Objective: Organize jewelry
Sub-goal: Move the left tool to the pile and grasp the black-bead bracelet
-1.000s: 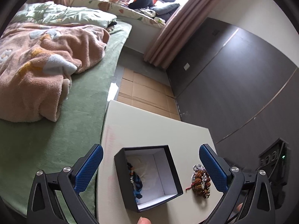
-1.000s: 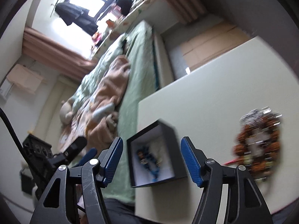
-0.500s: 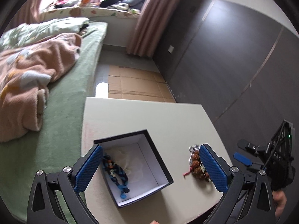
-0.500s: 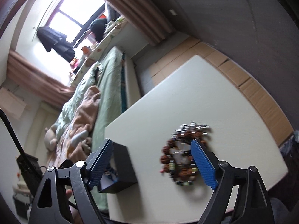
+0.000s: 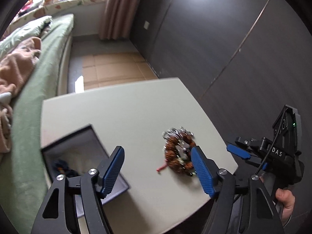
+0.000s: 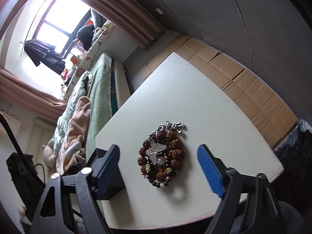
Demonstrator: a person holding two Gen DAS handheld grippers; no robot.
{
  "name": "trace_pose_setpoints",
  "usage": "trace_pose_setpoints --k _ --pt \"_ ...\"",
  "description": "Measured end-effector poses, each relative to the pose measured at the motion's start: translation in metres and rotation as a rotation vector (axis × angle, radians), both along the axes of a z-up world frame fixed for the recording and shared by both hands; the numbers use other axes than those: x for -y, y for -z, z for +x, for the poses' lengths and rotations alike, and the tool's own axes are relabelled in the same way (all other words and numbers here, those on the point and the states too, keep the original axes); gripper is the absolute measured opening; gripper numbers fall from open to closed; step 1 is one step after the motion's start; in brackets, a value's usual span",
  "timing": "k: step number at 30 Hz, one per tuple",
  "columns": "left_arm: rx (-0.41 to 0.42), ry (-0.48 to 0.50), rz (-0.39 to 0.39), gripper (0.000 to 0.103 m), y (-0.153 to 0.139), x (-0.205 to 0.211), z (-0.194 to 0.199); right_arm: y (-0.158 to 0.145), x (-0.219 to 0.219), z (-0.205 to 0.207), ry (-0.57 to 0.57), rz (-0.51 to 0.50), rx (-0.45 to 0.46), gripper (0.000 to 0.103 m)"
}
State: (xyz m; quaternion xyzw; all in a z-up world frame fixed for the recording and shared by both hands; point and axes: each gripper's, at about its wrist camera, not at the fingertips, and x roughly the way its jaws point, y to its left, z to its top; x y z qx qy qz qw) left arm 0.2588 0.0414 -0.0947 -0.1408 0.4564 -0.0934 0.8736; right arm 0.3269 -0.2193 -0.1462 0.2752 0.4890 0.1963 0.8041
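Brown beads [image 6: 160, 156] now centred between the spread right gripper [image 6: 159, 172] | left gripper [image 5: 157, 169] spread too, swung off the box [image 5: 78, 156] | blurry, pickup probably next

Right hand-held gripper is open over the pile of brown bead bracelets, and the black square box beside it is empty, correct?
Not quite: the black square box is not empty. The left wrist view shows a dark blue beaded piece inside. The rest holds: the right hand-held gripper is open over the pile of brown bead bracelets.
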Motion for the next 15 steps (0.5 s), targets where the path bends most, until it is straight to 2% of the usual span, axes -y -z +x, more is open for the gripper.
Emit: trace_pose_setpoints --k 1,4,8,15 --pt "-0.011 0.007 -0.002 0.070 0.003 0.005 0.003 0.001 0.003 0.000 0.007 0.000 -0.004 0.073" --pt "-0.051 0.000 -0.006 0.068 0.013 0.017 0.009 0.005 0.011 0.001 0.029 0.023 -0.025 0.069" --pt "-0.114 -0.002 -0.013 0.061 0.029 0.034 0.015 0.012 0.021 0.004 0.045 0.063 -0.064 0.068" --pt "-0.188 -0.011 -0.005 0.056 0.053 0.059 0.016 0.023 0.037 0.008 0.090 0.120 -0.112 0.068"
